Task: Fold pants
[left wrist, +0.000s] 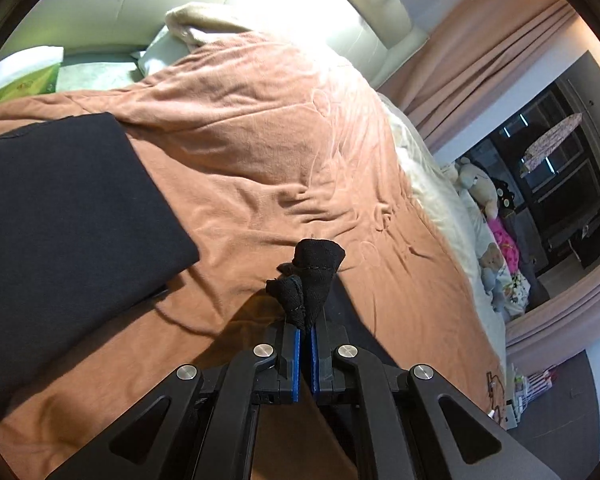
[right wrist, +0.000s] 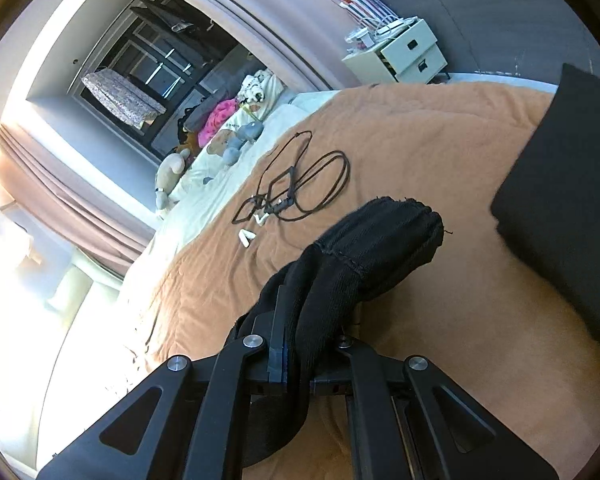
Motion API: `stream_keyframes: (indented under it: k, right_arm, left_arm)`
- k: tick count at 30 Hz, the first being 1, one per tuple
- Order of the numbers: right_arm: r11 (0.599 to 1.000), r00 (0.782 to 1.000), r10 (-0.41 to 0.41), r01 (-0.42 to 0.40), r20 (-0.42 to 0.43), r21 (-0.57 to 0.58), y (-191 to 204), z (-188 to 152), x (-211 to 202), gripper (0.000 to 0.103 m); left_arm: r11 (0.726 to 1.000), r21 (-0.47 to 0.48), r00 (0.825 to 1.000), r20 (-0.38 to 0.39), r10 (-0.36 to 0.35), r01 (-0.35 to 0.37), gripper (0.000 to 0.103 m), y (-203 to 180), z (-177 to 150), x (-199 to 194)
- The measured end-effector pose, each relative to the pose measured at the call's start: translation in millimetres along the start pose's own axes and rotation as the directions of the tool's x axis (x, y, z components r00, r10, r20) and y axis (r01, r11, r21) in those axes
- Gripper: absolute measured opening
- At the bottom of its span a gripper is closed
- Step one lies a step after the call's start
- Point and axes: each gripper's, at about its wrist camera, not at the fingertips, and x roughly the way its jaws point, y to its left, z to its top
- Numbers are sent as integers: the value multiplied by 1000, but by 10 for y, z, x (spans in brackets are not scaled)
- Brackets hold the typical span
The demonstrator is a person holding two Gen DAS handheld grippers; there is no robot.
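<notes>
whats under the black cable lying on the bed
The black cable lies loosely coiled on the orange blanket, with small white pieces beside it. Whatever is beneath the blanket there is covered.

The black knit pants point(right wrist: 380, 248) look matt and ribbed, the orange-brown cloth bedspread point(left wrist: 260, 140) is soft and fuzzy, and the black plastic left gripper point(left wrist: 306, 336) has smooth blue pads with shiny metal rivets.

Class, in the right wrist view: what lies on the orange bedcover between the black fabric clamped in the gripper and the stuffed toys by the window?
A tangled dark cord with small white pieces lies there, right wrist view.
</notes>
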Motion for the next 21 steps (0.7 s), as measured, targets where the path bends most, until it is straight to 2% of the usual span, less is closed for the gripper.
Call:
stream_keyframes:
  k: [12,21]
  right_arm:
    - [1000,1000,-7,7,-25,6,-146,-208,-717,3]
    - [1000,999,-16,17,-34,20,-252,-364,-1196,3]
  left_arm:
    - [1000,3,999,-41,-10,10,4,459,-229,-743]
    - [1000,4,997,-72,-19,19,4,838,-421,-1149]
